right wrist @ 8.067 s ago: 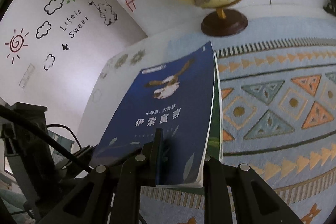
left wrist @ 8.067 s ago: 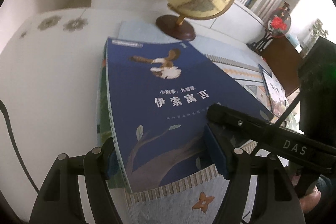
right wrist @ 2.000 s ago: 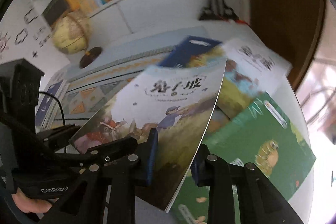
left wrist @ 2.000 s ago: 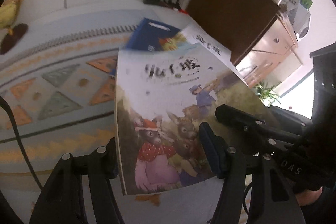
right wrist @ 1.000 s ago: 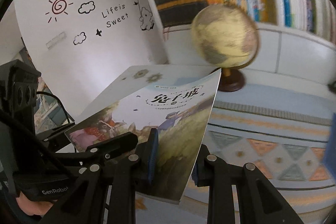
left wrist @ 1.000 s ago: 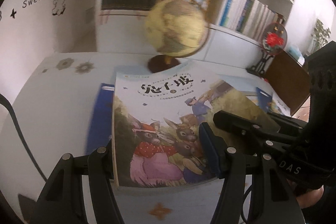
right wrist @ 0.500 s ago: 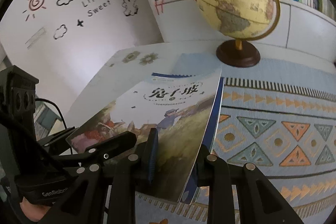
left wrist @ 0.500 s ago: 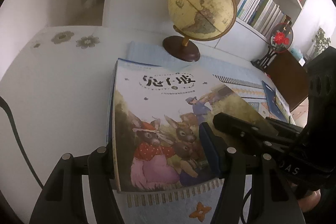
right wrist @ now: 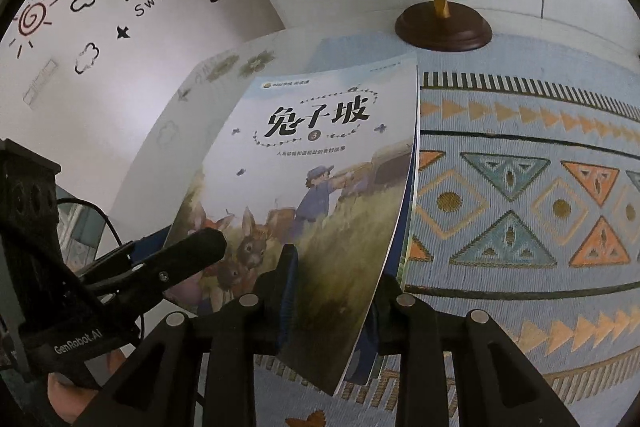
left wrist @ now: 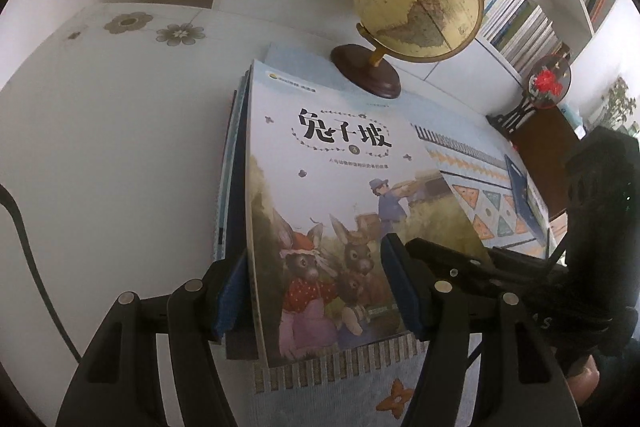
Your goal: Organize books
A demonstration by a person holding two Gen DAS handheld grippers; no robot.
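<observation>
A picture book with rabbits on its cover (left wrist: 332, 195) lies on top of a stack of books (left wrist: 234, 163) at the left end of the patterned table runner. My left gripper (left wrist: 312, 291) is shut on the rabbit book's near left edge. My right gripper (right wrist: 332, 291) is shut on the same book (right wrist: 316, 163) at its near right corner, which curls up off the stack. The blue edges of the lower books show beside it (right wrist: 406, 247). Each gripper shows in the other's view.
A globe (left wrist: 416, 3) on a dark wooden base (left wrist: 366, 75) stands just behind the stack. The patterned runner (right wrist: 520, 195) stretches right. More books (left wrist: 524, 195) lie at its far end by a dark cabinet. Bookshelves line the back wall.
Both grippers carried the rabbit book from the right end of the table to the left and lowered it onto the stack with the blue book. Both still hold it.
</observation>
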